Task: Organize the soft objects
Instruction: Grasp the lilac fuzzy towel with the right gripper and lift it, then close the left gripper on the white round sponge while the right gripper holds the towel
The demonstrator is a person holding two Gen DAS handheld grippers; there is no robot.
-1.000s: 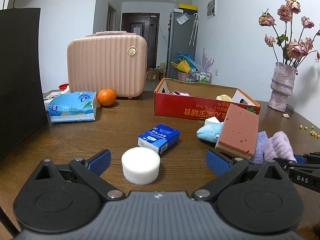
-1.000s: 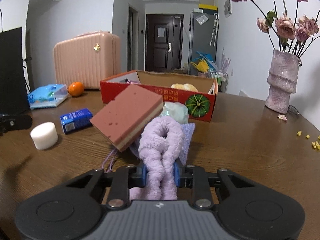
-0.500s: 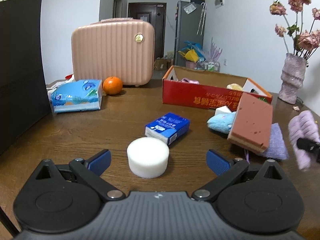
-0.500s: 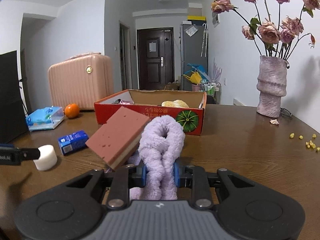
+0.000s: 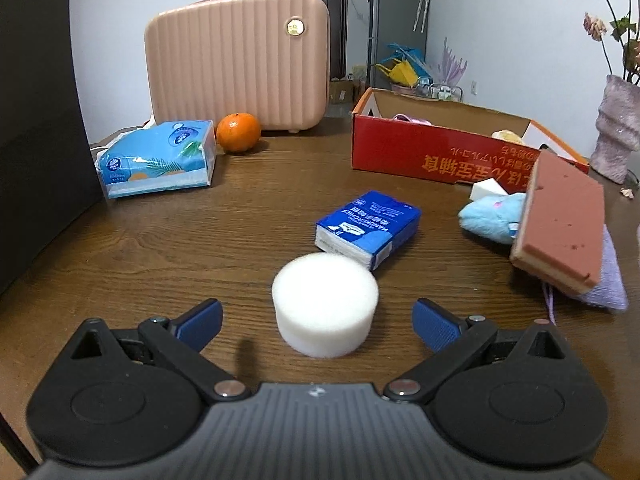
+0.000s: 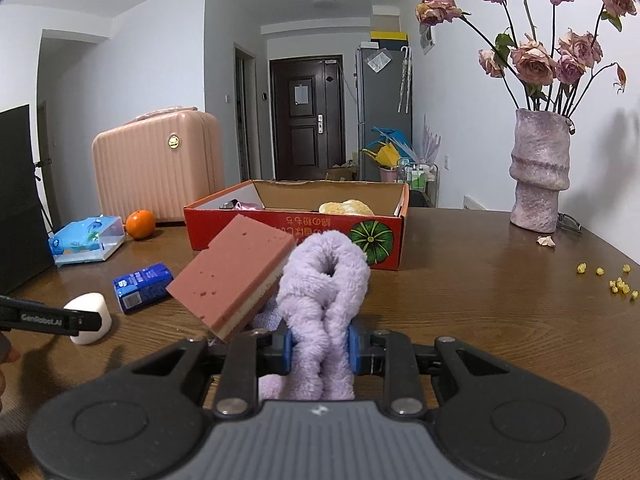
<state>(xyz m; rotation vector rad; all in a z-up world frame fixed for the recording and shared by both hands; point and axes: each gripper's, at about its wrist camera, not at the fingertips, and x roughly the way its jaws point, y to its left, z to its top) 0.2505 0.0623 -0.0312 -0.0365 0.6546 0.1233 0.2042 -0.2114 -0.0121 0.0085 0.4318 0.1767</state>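
Right gripper [image 6: 319, 350] is clamped tight on a twisted lilac plush scrunchie [image 6: 325, 288], blue pads squeezing it from both sides, and the fluffy loop sticks up in front of the camera. Pretty sure it's lifted off the wooden table [image 6: 480, 300], but can't say for certain.

Left gripper [image 5: 316, 320] has its jaws spread wide with nothing pinched. A round white sponge [image 5: 325, 304] sits on the table right in the gap between the blue fingertips [image 5: 200, 322], not touched by either one.

Just behind the sponge there's a blue pocket tissue pack [image 5: 368, 226]. Off to the right, a pink-and-cream sponge block [image 5: 560, 232] leans tilted over a purple cloth [image 5: 604, 280], with a light blue plush toy [image 5: 492, 218] tucked beside it. The red cardboard box [image 5: 440, 156] behind them already holds a few soft bits.

Further back: tissue packet [image 5: 160, 164], an orange [image 5: 239, 132], and a pink ribbed case [image 5: 240, 60].
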